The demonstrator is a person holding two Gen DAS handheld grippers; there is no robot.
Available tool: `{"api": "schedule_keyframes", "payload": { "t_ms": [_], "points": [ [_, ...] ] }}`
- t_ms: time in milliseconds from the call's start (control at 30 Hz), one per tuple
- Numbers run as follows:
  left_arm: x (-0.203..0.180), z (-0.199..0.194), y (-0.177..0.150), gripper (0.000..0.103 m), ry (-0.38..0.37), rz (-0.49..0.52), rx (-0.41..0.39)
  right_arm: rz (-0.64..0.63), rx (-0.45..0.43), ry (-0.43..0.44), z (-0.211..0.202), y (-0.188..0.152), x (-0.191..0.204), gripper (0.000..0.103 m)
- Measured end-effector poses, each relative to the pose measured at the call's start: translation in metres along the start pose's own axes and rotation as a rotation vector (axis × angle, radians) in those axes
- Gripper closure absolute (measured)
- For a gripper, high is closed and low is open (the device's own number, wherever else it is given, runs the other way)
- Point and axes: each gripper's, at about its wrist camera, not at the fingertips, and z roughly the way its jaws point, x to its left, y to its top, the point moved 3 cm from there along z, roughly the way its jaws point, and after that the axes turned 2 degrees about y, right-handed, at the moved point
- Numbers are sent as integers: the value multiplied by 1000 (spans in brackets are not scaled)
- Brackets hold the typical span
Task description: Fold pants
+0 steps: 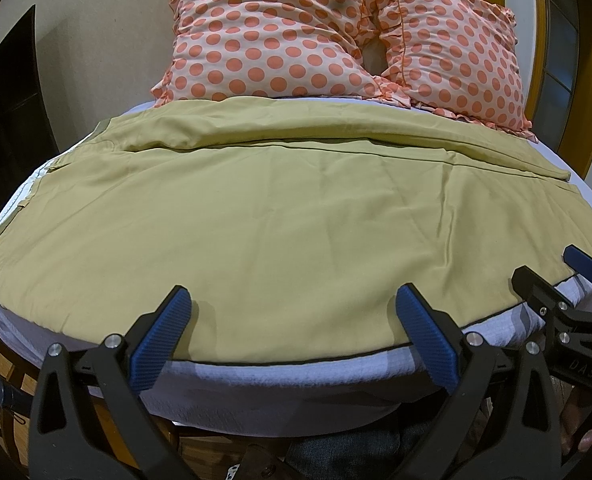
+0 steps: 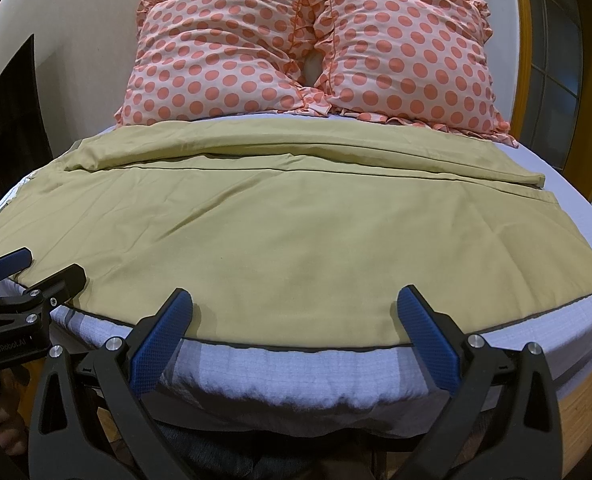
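Across the bed, soft limp pants would best be pinched at the near edge; left gripper and right gripper are held spread wide, empty

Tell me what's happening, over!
Left gripper and right gripper: jaws open, holding nothing. Tan pants spread on bed. Pillows behind, nothing blocking.

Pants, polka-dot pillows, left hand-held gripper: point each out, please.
pants (image 1: pixel 256 216), left wrist view, flat middle of the khaki cloth.
polka-dot pillows (image 2: pixel 216 64), right wrist view, face of one pillow.
left hand-held gripper (image 1: pixel 292 300), left wrist view, midway between its fingertips.
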Motion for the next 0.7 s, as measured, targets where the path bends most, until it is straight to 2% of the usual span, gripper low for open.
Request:
{"api": "schedule_keyframes", "payload": {
  "t_ms": [600, 700],
  "points": [
    [0, 0, 0, 2, 0, 1, -4, -2, -2, 1, -1, -2, 0, 1],
    [1, -3, 2, 2, -8, 11, -9, -4, 41, 36, 1, 5, -4, 1]
  ]
}}
